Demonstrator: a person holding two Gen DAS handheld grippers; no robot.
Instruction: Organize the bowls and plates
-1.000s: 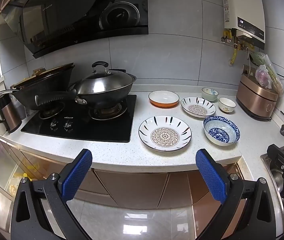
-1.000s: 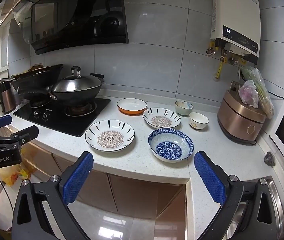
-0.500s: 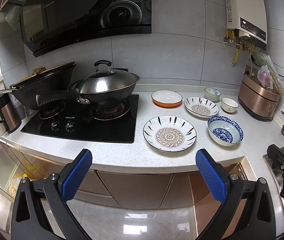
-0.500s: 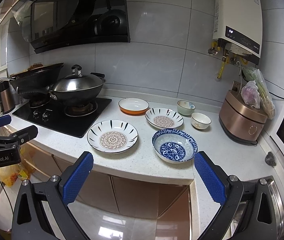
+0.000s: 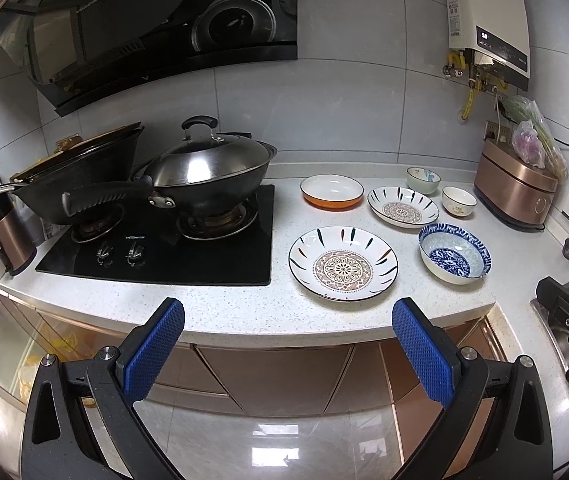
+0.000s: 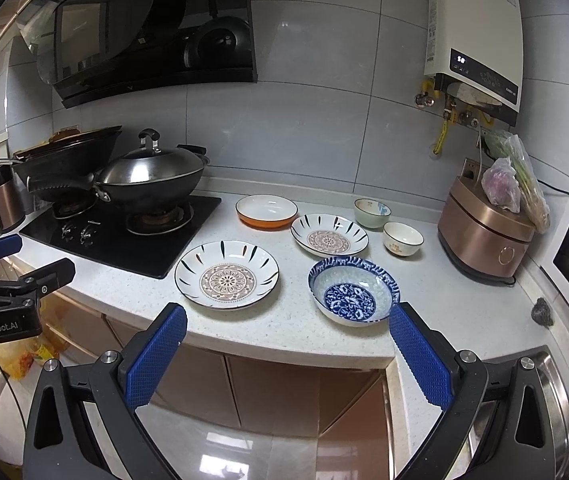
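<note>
Left gripper (image 5: 287, 343) held off the bench's front edge, jaws spread wide, nothing between the blue pads (image 5: 155, 350). Right gripper (image 6: 287, 350) the same — wide apart, empty, in front of the bench's (image 6: 284, 332) front edge and short of the dishes. On the speckled white bench, nearest the front edge: large patterned plate (image 6: 226, 274) just right of the black hob (image 6: 124, 236), and beside it to the right the blue-and-white bowl (image 6: 353, 291), close to the front right corner, almost in line with the right gripper's right finger. The two stand apart, not touching. Further back, a second patterned plate (image 6: 329, 235), smaller in view; to its left an orange-sided dish with white inside (image 6: 266, 211); to its right a small white bowl with dark rim (image 6: 403, 238); behind that, near the back edge, a pale green small bowl (image 6: 372, 212). All upright, each on its own — none stacked. On the hob, a lidded wok (image 5: 208, 172) and a second dark pan (image 5: 80, 176) behind its handle. Copper-coloured cooker (image 6: 484, 236) at the right end, bagged greens on top.
</note>
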